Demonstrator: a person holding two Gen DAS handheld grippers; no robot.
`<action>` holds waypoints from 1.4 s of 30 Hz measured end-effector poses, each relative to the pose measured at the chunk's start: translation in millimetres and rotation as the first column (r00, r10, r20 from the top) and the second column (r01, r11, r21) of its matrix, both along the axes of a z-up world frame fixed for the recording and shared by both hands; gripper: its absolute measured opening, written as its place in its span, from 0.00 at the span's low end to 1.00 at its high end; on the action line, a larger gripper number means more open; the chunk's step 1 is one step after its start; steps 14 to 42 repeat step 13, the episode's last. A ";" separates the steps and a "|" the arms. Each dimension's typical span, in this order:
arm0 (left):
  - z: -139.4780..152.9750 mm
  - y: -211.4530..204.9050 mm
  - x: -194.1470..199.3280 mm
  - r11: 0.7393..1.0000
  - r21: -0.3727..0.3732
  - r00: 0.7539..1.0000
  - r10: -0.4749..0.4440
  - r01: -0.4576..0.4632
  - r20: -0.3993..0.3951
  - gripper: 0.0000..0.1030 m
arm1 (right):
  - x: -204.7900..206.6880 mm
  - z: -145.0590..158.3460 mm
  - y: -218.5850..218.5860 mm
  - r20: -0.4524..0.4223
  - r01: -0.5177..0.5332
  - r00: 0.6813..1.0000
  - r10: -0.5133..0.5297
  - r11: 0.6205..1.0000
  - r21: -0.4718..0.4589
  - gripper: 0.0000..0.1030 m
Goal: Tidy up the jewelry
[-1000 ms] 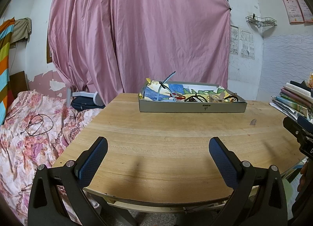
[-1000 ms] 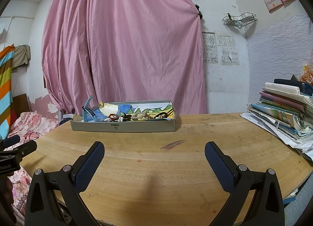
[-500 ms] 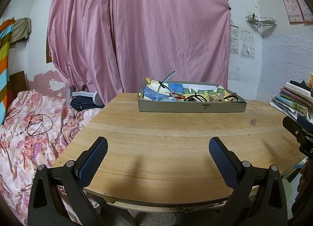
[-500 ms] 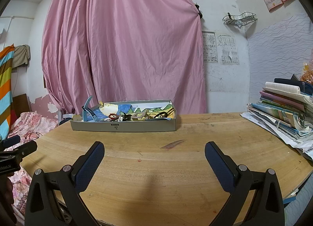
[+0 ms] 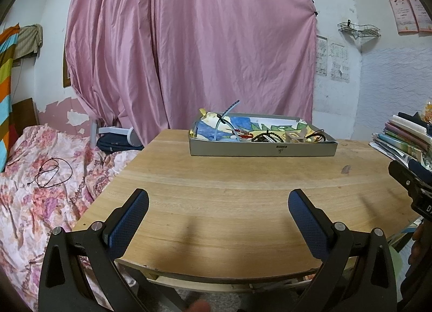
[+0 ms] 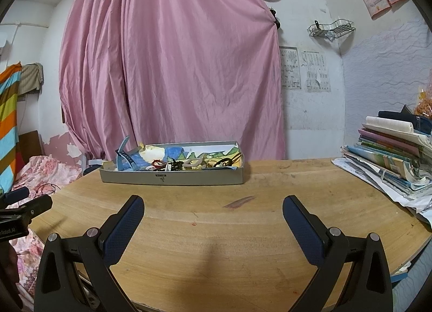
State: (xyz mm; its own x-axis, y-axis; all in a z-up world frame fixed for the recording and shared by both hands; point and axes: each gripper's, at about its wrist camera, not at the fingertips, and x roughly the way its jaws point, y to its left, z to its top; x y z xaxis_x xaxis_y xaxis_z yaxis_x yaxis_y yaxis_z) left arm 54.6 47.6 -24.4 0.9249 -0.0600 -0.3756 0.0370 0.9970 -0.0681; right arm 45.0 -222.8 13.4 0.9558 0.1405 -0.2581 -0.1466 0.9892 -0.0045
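The left claw [image 5: 218, 204] is held spread and empty over the near edge of the counter [image 5: 243, 190], well short of the grey tray [image 5: 263, 148]. Jewelry [image 5: 266, 136] is heaped inside that tray. Right of the tray, the right claw [image 6: 213, 210] is likewise spread, gripping nothing.

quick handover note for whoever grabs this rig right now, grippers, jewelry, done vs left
Left gripper: open, empty, over the near edge of the round wooden table.
Right gripper: open, empty, above the table.
Jewelry: all in the shallow grey cardboard tray at the far side, a blue watch strap, dark bead bracelets and other small pieces jumbled together.
Done: nothing visibly sorted.
Left: reach the tray and organise everything.
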 end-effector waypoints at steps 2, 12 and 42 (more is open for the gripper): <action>1.4 -1.5 -3.5 1.000 0.013 1.000 0.007 -0.008 0.011 0.98 | -2.4 1.4 -0.6 0.005 -0.001 1.000 0.001 1.000 0.002 1.00; 9.8 -3.6 -15.1 1.000 0.013 0.999 0.025 -0.025 0.035 0.98 | -14.2 8.6 -2.6 0.024 0.001 1.000 -0.002 1.000 0.004 1.00; 10.5 -3.8 -15.9 1.000 0.011 0.999 0.025 -0.025 0.034 0.98 | -16.0 9.4 -3.3 0.026 0.002 1.000 -0.002 1.000 0.004 1.00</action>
